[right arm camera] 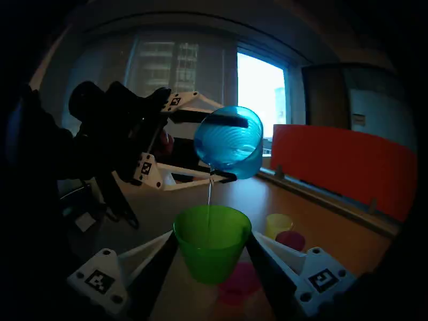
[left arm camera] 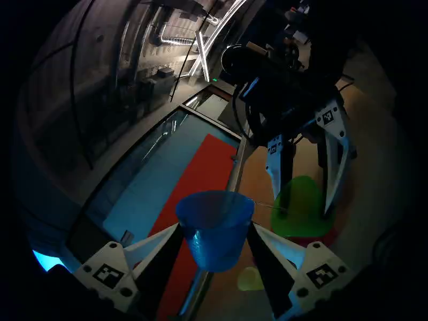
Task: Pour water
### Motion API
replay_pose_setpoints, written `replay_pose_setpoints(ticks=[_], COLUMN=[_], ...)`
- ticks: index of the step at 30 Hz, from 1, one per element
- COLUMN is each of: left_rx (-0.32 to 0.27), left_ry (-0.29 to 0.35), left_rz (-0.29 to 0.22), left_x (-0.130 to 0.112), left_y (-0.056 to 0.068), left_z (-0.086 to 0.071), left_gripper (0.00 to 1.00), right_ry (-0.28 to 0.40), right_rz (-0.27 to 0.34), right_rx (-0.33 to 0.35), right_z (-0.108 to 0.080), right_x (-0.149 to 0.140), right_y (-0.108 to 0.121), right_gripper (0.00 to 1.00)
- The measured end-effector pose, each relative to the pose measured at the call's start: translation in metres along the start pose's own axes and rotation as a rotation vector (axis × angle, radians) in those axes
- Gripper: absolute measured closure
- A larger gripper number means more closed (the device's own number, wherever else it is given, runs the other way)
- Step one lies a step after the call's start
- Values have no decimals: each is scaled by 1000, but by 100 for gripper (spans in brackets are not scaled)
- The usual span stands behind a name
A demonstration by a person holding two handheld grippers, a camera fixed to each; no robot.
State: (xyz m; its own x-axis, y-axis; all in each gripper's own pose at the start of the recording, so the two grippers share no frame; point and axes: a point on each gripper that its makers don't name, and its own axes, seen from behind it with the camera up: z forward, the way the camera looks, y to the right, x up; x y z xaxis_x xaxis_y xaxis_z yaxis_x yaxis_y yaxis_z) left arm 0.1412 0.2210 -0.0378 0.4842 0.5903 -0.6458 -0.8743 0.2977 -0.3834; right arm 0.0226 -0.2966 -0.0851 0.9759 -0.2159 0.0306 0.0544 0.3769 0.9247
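One blue cup [right arm camera: 229, 142] over green cup [right arm camera: 212, 246]

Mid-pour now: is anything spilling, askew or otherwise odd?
Nothing stands out. The left gripper tilts the blue cup, and its thin stream of water falls inside the green cup, held upright in the right gripper. No spill shows on the table.

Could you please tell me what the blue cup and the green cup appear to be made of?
The blue cup looks like translucent plastic with a glossy finish: light glows through its faintly ringed wall. The green cup seems likewise thin translucent plastic, smooth: its wall glows lighter near the rim.
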Motion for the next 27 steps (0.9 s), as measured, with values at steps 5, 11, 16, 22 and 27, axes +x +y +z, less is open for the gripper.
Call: replay_pose_setpoints(ticks=[5,11,16,22,27], left_rx=[-3,-4,-4,-5,-6], left_ry=[3,5,7,5,6], left_rz=[-1,6,12,18,21], left_x=[0,1,3,2,2], left_y=[1,2,1,2,3], left_z=[1,3,4,4,5], left_gripper=[19,19,19,19,19], right_ry=[1,1,3,2,3], right_rz=[1,-1,1,-2,-3], right_rx=[0,0,1,3,3], right_z=[-1,-1,-1,-1,0], right_x=[0,0,0,-1,-1], right_y=[1,1,1,1,1], right_gripper=[11,10,11,11,11])
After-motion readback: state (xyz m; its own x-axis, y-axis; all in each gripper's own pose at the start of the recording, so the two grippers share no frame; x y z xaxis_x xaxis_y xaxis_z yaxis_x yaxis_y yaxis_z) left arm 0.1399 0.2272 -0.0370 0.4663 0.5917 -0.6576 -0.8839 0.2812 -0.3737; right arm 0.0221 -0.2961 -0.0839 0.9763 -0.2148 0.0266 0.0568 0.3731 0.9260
